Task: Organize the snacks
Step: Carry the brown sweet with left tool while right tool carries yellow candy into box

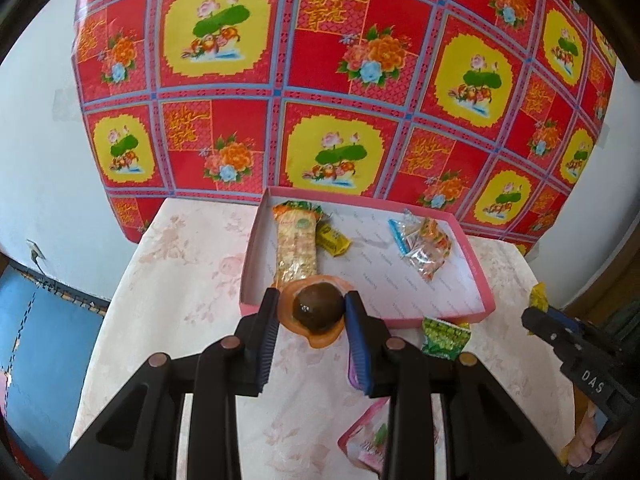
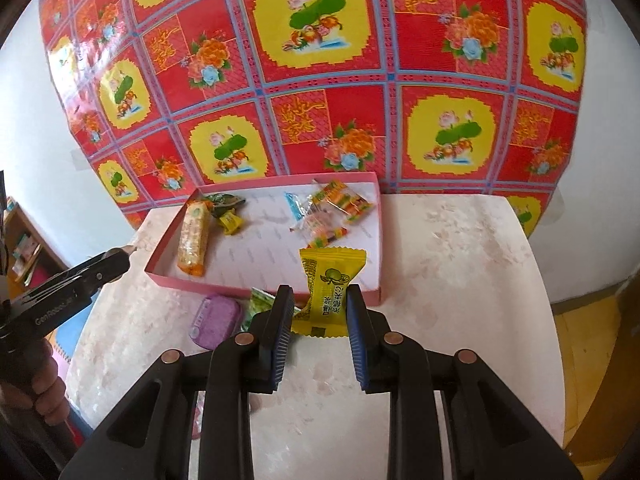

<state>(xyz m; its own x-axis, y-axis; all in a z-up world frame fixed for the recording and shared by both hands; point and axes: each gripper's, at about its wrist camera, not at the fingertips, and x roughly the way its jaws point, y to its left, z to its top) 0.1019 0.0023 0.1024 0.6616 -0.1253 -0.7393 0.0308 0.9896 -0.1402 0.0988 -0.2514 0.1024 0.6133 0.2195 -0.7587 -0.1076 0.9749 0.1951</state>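
My left gripper [image 1: 311, 300] is shut on an orange packet with a dark round egg [image 1: 318, 312], held over the near edge of the pink box [image 1: 478, 276]. My right gripper [image 2: 319, 295] is shut on a yellow snack packet [image 2: 326, 288], lifted in front of the pink box [image 2: 168, 278]. Inside the box lie a long orange cracker pack [image 1: 294, 246], a small yellow candy [image 1: 332, 240] and a clear bag of mixed sweets [image 1: 422, 244]. The right gripper's body [image 1: 560, 344] shows at the right edge of the left wrist view.
On the pale floral table [image 2: 460, 280] lie a green pea packet [image 1: 444, 338], a purple packet [image 2: 214, 320] and a pink packet [image 1: 368, 440] near the front. A red patterned sheet [image 1: 320, 80] covers the wall behind. The other gripper [image 2: 68, 284] stands at the left, held by a hand.
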